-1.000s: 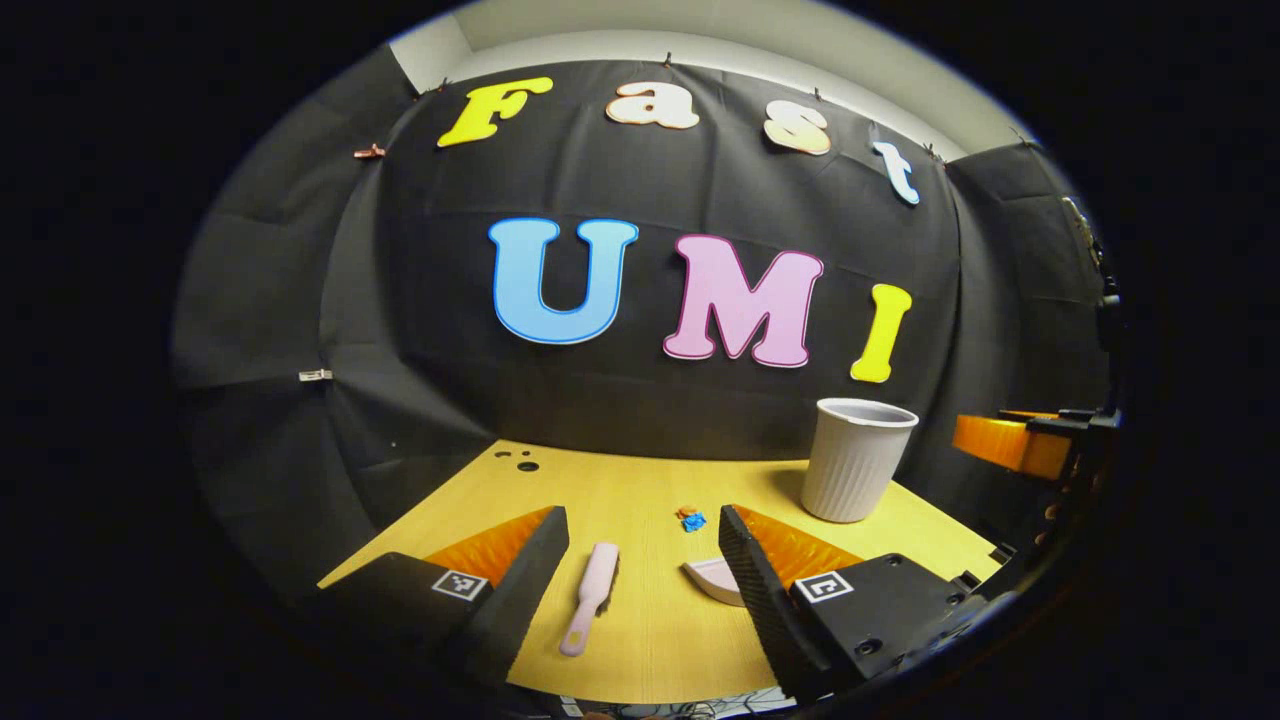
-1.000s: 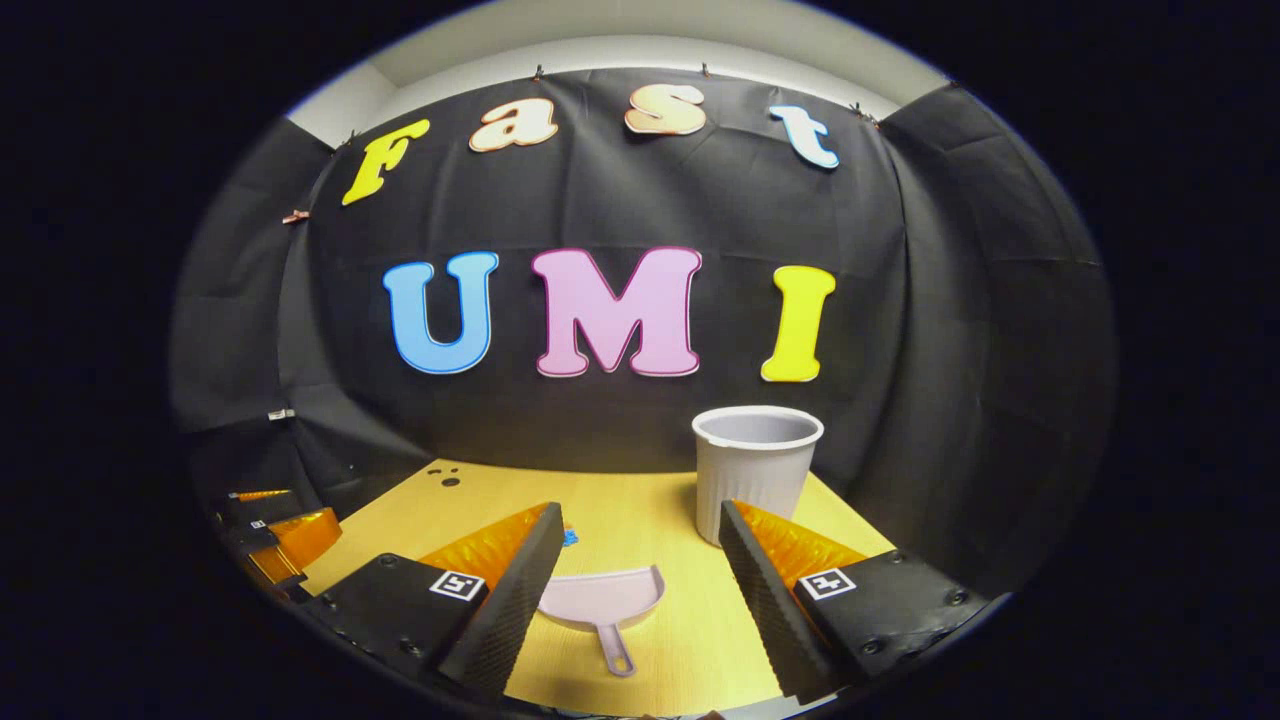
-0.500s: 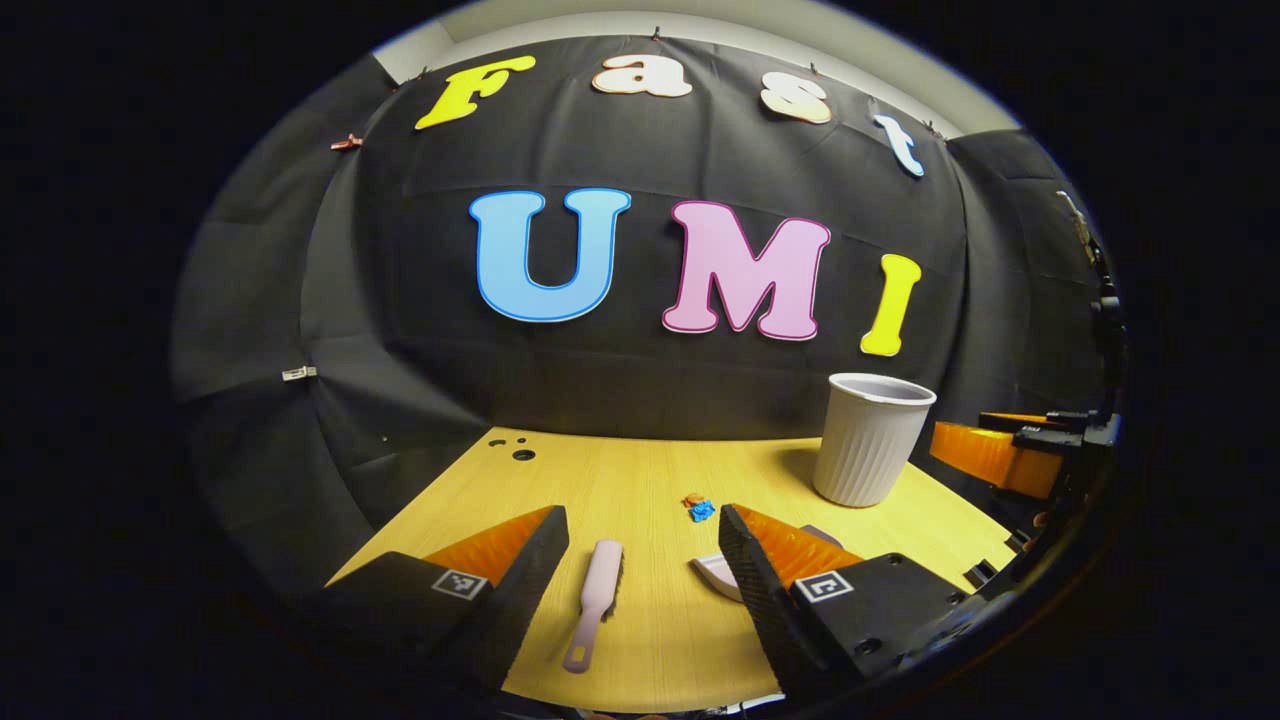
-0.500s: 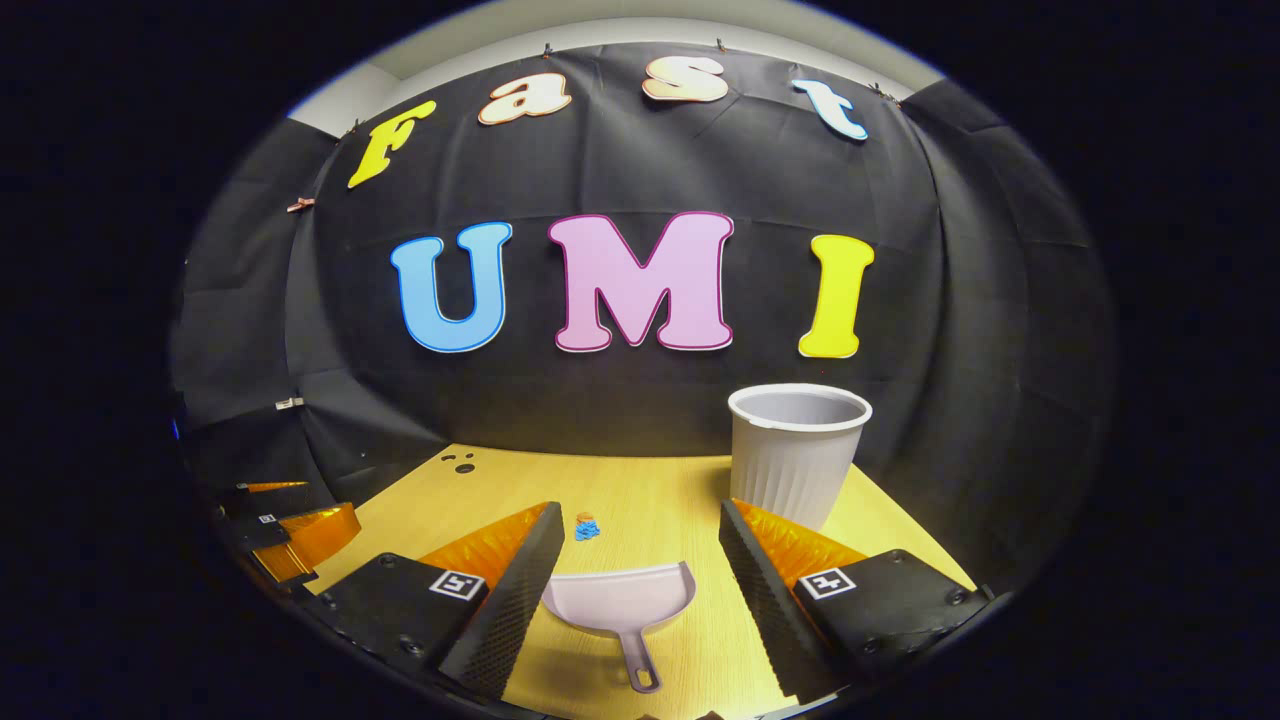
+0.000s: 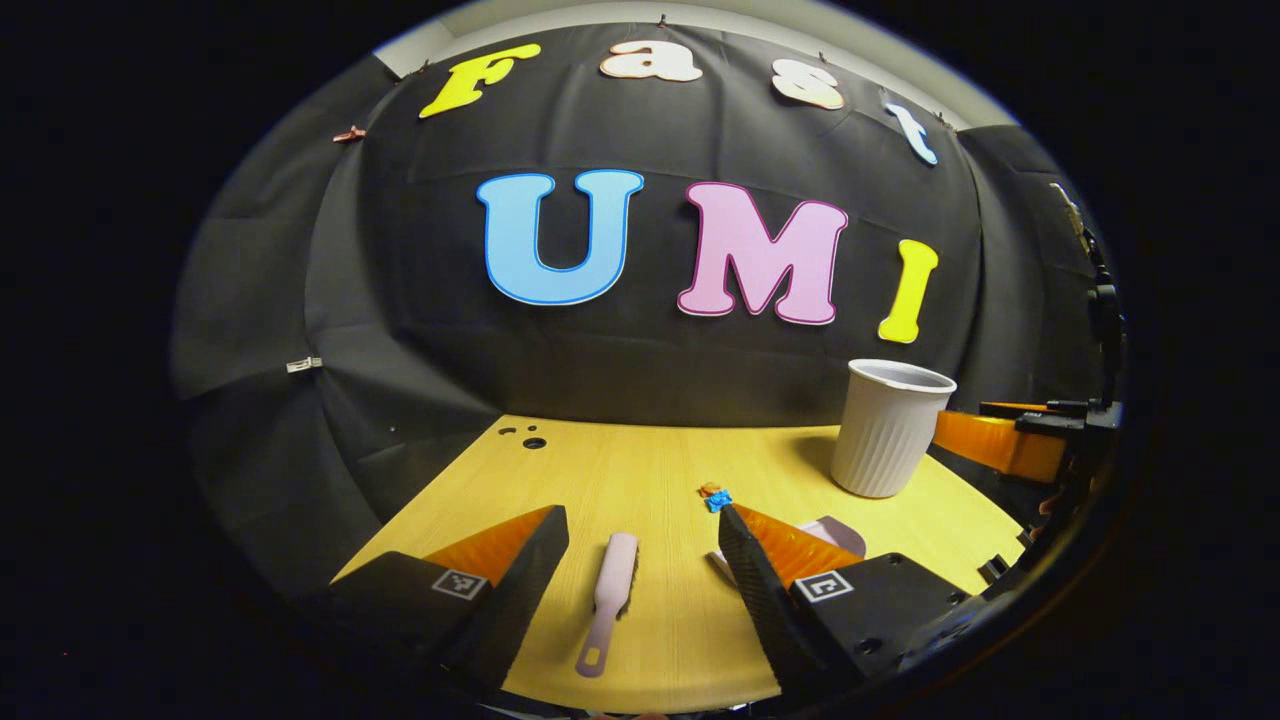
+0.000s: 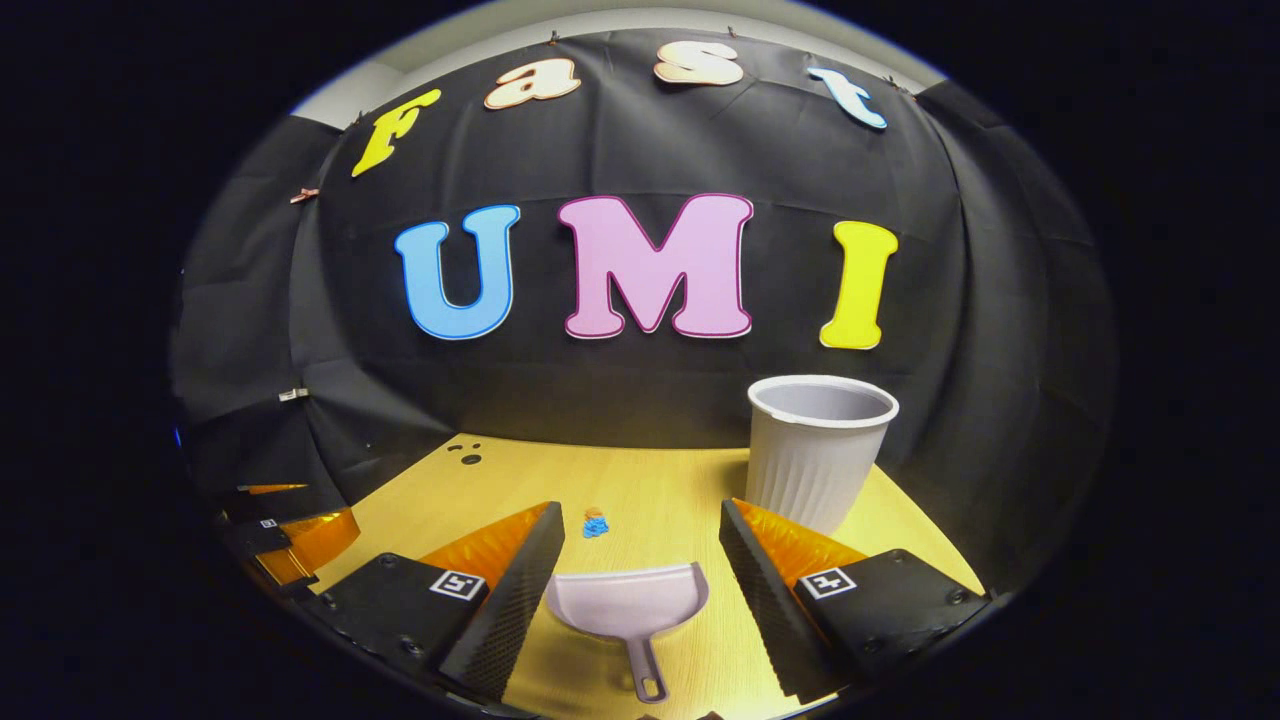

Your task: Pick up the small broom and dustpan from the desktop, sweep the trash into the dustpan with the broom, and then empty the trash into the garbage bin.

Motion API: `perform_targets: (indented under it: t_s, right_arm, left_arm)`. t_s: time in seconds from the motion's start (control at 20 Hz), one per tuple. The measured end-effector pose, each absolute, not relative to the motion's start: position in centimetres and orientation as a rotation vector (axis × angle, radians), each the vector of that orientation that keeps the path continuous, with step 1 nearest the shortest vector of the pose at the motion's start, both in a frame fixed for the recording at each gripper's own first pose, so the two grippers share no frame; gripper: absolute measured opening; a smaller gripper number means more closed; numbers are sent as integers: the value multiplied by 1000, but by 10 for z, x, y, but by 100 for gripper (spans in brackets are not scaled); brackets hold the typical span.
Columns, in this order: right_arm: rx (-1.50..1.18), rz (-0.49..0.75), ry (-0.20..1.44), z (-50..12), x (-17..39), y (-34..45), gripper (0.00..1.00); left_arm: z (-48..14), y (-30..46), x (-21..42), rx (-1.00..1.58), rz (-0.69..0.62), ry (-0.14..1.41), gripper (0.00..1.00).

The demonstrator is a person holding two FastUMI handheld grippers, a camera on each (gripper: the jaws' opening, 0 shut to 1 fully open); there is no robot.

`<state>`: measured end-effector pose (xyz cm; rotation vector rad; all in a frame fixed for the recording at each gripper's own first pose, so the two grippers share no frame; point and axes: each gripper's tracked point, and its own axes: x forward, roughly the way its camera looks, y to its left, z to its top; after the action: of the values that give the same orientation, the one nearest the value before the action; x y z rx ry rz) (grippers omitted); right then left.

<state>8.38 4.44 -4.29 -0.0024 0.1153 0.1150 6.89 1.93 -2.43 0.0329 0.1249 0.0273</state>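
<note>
In the left gripper view, a small pink broom [image 5: 610,600] lies flat on the wooden desktop [image 5: 620,480], between the fingers of my open left gripper [image 5: 643,535], which hovers above it. The pale dustpan [image 5: 835,537] peeks out behind the right finger. Small blue and orange trash [image 5: 714,496] lies farther off. In the right gripper view, the dustpan [image 6: 628,608] lies between the fingers of my open right gripper [image 6: 642,535], handle toward me. The trash [image 6: 595,523] sits just beyond it. The ribbed garbage bin [image 6: 818,450] stands upright at the back right.
The garbage bin [image 5: 888,428] stands at the desktop's right rear in the left gripper view, with the other gripper [image 5: 1005,440] beside it at the right edge. Small dark holes [image 5: 527,438] mark the far left corner. The black cloth wall closes the back.
Both grippers have moved forward over the desktop. The broom, the dustpan and the bin look nearer and larger. Nothing has been taken hold of.
</note>
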Motion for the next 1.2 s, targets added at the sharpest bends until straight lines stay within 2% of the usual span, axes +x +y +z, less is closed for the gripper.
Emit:
perform_targets:
  t_s: [0.75, 1.05, 1.2]
  right_arm:
    - [-17, 169, 151, -59, 103, 50, 98]
    - [-30, 182, 178, -70, 111, 47, 98]
    - [-30, 175, 209, -80, 114, 41, 98]
  left_arm:
    - [-43, 34, 83, 18, 43, 210, 96]
    - [-81, 48, 101, 5, 29, 367, 96]
    - [-118, 49, 111, -40, 16, 527, 96]
